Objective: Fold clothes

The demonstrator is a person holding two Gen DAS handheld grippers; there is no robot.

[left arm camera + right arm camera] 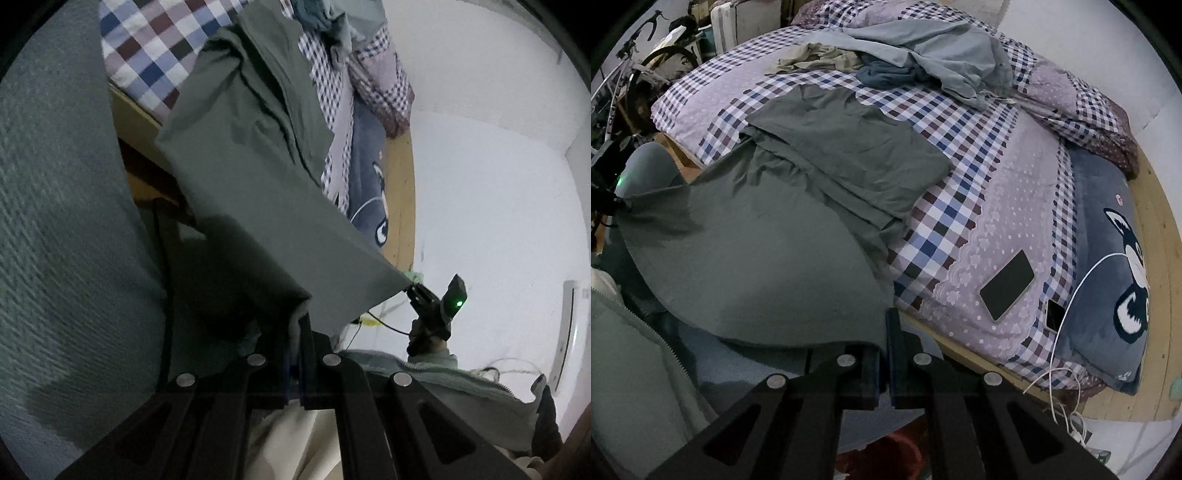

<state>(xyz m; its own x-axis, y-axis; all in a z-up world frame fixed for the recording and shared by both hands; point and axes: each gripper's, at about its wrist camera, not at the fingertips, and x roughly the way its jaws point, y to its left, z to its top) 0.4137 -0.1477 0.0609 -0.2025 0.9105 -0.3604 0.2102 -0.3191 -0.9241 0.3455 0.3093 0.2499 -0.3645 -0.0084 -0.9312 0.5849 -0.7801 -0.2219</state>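
Green shirt [768, 258] hem pinched at both bottom corners: right tongs [883, 343] pressed together on one corner, left tongs [295, 332] pressed together on the other, cloth stretched taut between them off the edge of the bed [997, 206]. Right tongs also show in the left wrist view [410, 288], gripping the far corner tip. Upper half of shirt lies flat on the checked cover, one side already folded over itself, collar end away from the person. Phone [1007, 290] lies on the cover to the right, second phone [1054, 315] just beside it with a white cable [1071, 295] near; loose clothes pile [905, 59] well beyond the shirt. Judgement: next is carrying the hem up over the body. Risks: grip is only on corner tips, so thin cloth may slip from either tongs if pulled uneven; dragging could undo the side fold or skew the crease; a wide swing right could sweep the phones.
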